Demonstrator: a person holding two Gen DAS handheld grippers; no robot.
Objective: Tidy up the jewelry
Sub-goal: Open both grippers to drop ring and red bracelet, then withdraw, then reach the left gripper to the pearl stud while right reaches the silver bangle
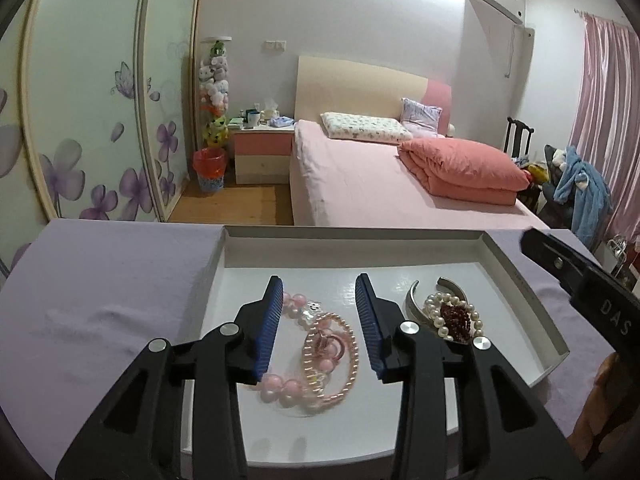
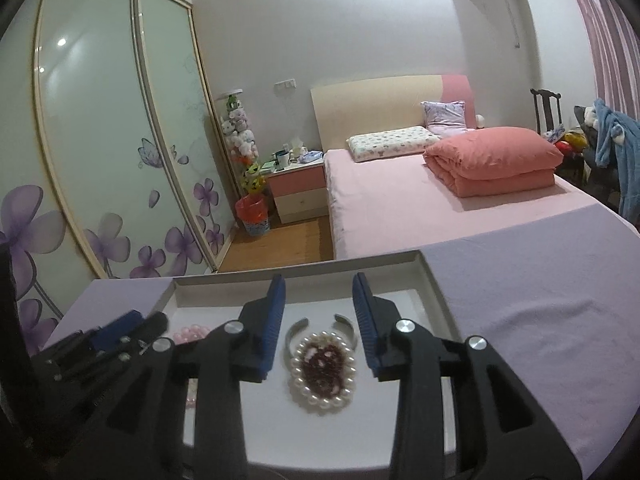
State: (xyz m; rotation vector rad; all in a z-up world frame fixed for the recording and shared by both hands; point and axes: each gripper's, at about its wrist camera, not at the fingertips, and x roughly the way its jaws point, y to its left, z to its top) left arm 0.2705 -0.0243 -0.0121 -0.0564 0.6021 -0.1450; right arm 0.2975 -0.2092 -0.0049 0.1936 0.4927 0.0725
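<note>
Jewelry sits in two heaps inside the white tray (image 1: 524,280), which rests on the lilac-covered surface (image 1: 100,280). Toward the tray's left side lies the pink bead bracelet (image 1: 280,390) tangled with a pale pink pearl loop (image 1: 340,360); toward its right edge lies the white pearl bracelet (image 2: 322,372) ringed around a dark red bead cluster (image 2: 324,364), with a silver cuff (image 2: 296,330) just behind it. Left gripper (image 1: 320,330) hangs over the pink heap with its jaws apart and nothing pinched; right gripper (image 2: 318,326) hangs over the pearl ring, jaws likewise apart and empty, the pearls showing in the gap. Looks like each hand is lining up a pick. To do it well, I'd say each should come down straight so one blue pad lands inside a loop and the other outside, catching a single strand, not the whole knot. On the left the risk is dragging both pink pieces up together; on the right, snagging the cuff. Close slowly, lift a touch, and check that only one piece comes.
</note>
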